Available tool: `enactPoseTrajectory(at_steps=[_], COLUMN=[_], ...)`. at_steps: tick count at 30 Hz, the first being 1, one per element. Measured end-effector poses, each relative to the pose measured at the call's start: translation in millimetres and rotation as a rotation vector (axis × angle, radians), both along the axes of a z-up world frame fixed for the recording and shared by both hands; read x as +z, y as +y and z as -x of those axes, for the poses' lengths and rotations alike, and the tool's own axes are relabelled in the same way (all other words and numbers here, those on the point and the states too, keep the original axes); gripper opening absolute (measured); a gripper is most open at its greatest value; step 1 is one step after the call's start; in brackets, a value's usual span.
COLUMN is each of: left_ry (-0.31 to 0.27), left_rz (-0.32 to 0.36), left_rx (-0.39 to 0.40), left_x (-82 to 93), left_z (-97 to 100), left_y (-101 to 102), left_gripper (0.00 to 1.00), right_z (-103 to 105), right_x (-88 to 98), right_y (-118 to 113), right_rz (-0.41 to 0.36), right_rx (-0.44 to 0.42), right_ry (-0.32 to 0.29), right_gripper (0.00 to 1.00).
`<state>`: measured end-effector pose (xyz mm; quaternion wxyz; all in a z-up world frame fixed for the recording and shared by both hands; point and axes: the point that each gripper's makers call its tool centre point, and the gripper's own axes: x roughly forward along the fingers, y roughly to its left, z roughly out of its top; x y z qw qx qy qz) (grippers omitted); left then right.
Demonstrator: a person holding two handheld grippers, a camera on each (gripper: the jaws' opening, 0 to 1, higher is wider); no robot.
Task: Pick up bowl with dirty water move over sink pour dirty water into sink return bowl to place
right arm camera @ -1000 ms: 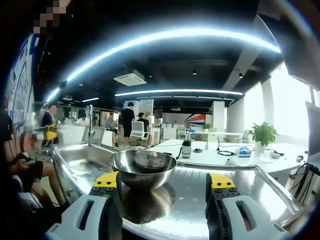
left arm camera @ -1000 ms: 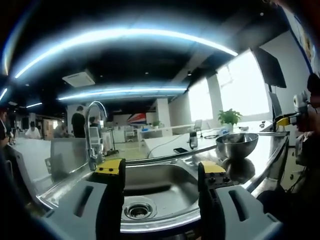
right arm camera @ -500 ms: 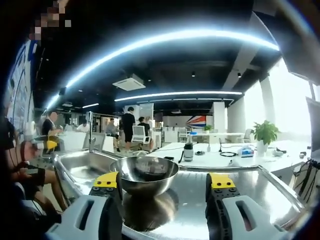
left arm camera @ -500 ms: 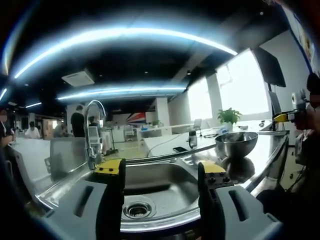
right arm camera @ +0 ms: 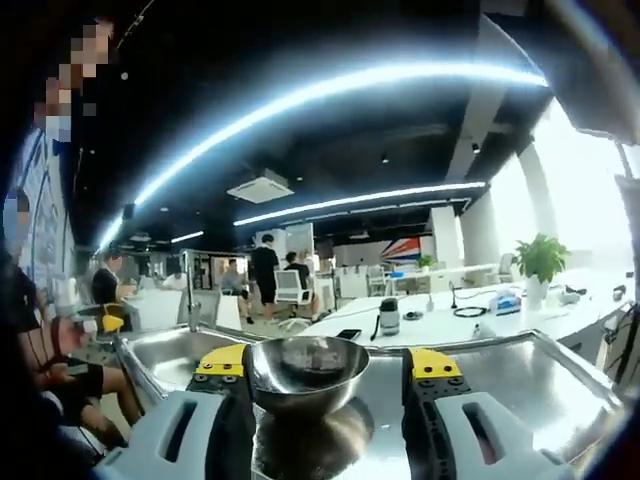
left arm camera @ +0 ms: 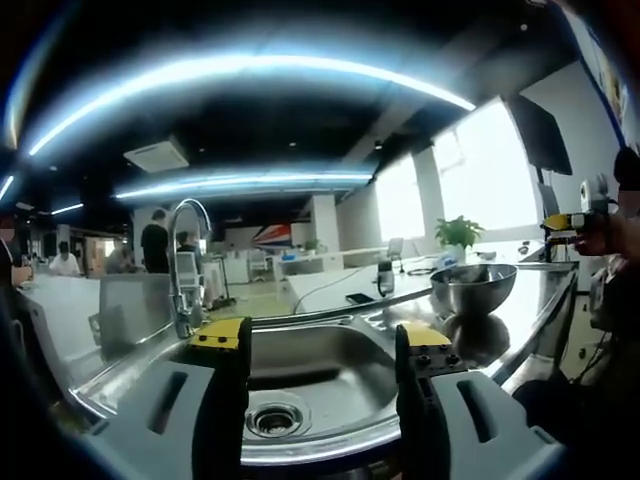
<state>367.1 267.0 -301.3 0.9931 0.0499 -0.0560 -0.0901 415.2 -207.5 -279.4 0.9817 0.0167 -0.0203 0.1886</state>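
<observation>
Over the last second the right claw (right arm camera: 322, 372) has closed in on the bowl (right arm camera: 306, 372). In the right gripper view the steel bowl now sits centred between the two yellow-tipped jaws, where a second ago it lay to the left of centre, against the left jaw. The jaws stand wide, one on each side of the bowl's rim, and neither clearly touches it; nothing is gripped yet. The view has also tipped upward a little, which is a move of the hand and not of the scene.

The bowl stands upright on the steel table (right arm camera: 520, 375), to the right of the sink (left arm camera: 330, 375). Whether it holds dirty water cannot be told from this low angle.

The left claw (left arm camera: 322, 345) has hardly moved. It hovers wide and empty at the near edge of the sink, facing the drain (left arm camera: 277, 420) and the tap (left arm camera: 183, 262), with the bowl off to its right.

The task appears to be at its first step: the approach looks nearly complete, and closing on the rim seems the likely next move. Lifting, pouring and returning all remain.
</observation>
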Motion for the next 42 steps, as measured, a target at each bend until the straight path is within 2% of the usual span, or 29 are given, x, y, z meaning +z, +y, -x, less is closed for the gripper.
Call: enactPoseTrajectory(at_steps=[8, 9, 11, 18, 26, 27, 28, 29, 31, 35, 38, 42], left_ry=[-0.004, -0.005, -0.006, -0.007, -0.013, -0.013, -0.012, -0.012, -0.014, -0.02, -0.018, -0.017], left_rz=[-0.013, -0.013, -0.014, -0.021, -0.021, -0.02, -0.021, -0.023, -0.022, -0.019, -0.019, -0.014], left_rx=[0.0, -0.001, -0.005, -0.01, -0.013, -0.013, -0.012, -0.011, -0.01, -0.008, -0.009, 0.001], left_x=[0.0, 0.2, 0.4, 1.1, 3.2, 3.1, 2.9, 2.8, 3.5, 4.9, 3.8, 1.9], left_z=[2.0, 2.5, 3.3, 4.5, 5.8, 6.1, 6.4, 6.5, 6.8, 7.0, 7.4, 8.8], left_y=[-0.1, -0.1, -0.7, -1.9, -3.3, -3.1, -2.3, -1.8, -0.9, -0.4, -0.7, 3.1], left_gripper=[0.58, 0.58, 0.58, 0.57, 0.57, 0.57, 0.57, 0.57, 0.57, 0.57, 0.57, 0.57], right_z=[-6.7, -7.5, -9.3, -15.6, -21.3, -21.7, -21.9, -22.1, -21.6, -26.3, -27.6, -31.8], right_x=[4.1, 3.6, 2.9, 2.4, -1.2, 1.9, 11.3, 16.5, 16.8, 7.0, 6.4, 5.6], right_y=[8.2, 8.0, 9.7, 11.0, 11.5, 12.0, 11.1, 8.0, 8.2, 5.6, 7.6, 13.8], right_rz=[0.038, 0.033, -0.024, 0.032, 0.055, 0.046, 0.051, 0.032, -0.026, 0.067, 0.063, 0.045], right_rx=[0.018, 0.022, 0.038, 0.033, 0.029, 0.029, 0.022, 0.006, 0.017, 0.007, 0.017, 0.03], right_ry=[-0.011, -0.006, 0.017, 0.016, 0.031, 0.015, -0.043, -0.067, -0.041, -0.009, 0.0, 0.028], right_gripper=[0.53, 0.53, 0.53, 0.52, 0.5, 0.47, 0.43, 0.4, 0.39, 0.38, 0.34, 0.34])
